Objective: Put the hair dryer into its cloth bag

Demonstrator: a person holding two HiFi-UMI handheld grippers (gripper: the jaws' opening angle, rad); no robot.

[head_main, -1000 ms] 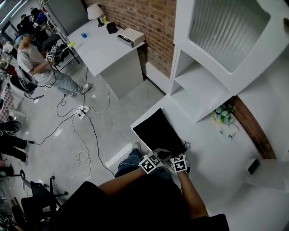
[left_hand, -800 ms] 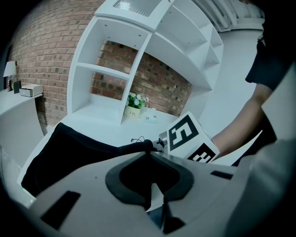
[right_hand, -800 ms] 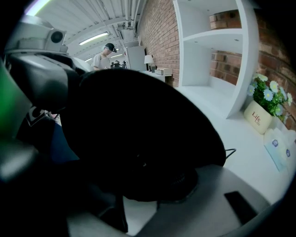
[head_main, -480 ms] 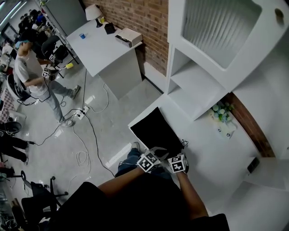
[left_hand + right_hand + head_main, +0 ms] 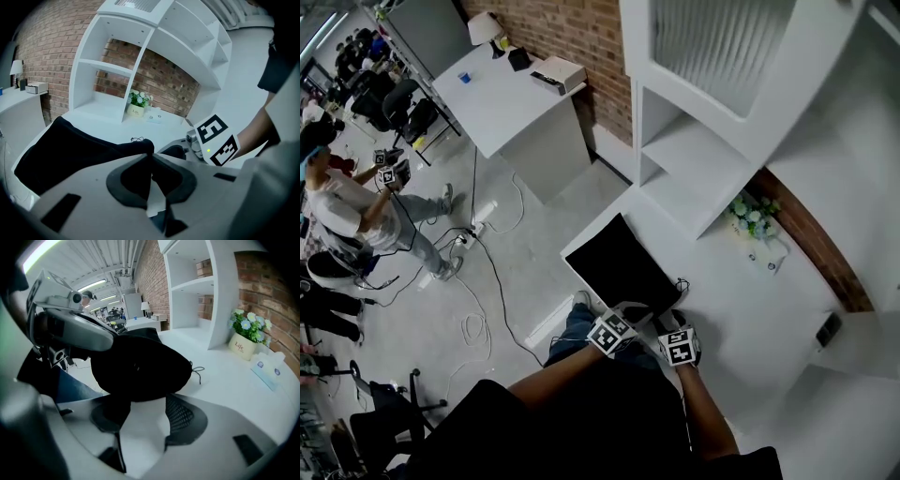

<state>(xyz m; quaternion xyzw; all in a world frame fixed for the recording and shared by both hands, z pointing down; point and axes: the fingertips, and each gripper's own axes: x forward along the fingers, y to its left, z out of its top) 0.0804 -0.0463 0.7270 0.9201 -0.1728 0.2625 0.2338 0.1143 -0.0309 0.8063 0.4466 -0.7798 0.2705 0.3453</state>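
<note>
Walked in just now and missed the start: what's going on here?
A person at the white counter holds a gripper in each hand. The left gripper is shut on the edge of the black cloth bag lying there. The right gripper has just been opening its jaws, which stand apart at the bag, gripping nothing. No hair dryer shows.

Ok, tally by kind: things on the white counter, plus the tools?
Cloth bag: 1
Flower pot: 1
White packet: 1
Small dark object: 1
Left tool plus right tool: 2
Total: 6
</note>
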